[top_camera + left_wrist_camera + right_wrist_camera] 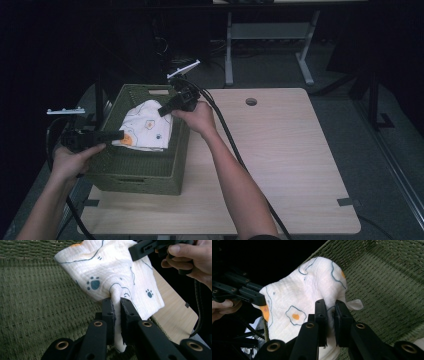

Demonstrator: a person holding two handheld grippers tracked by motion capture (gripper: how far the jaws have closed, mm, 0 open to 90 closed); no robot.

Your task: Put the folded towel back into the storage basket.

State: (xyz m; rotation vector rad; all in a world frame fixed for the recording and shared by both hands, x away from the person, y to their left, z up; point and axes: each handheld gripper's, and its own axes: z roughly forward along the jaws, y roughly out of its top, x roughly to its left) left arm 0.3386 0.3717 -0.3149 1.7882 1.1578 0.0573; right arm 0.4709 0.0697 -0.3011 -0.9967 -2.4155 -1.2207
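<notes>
White cloth [145, 125] hung over the basket [131, 172]; I had left tongs [117, 305] and right tongs [331, 307] each clamped on a fold. Light, limp, unbreakable, I judged.

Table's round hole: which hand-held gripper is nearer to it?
Right. The right hand-held gripper pinches the cloth over the basket's inner edge, beside the hole; the left hand-held gripper grips it at the basket's outer edge.

Bare forearms, no sleeves. Black left gripper [117, 134] and right gripper [162, 111], brass-ringed screws, thick black cables, grey three-cornered plates.
</notes>
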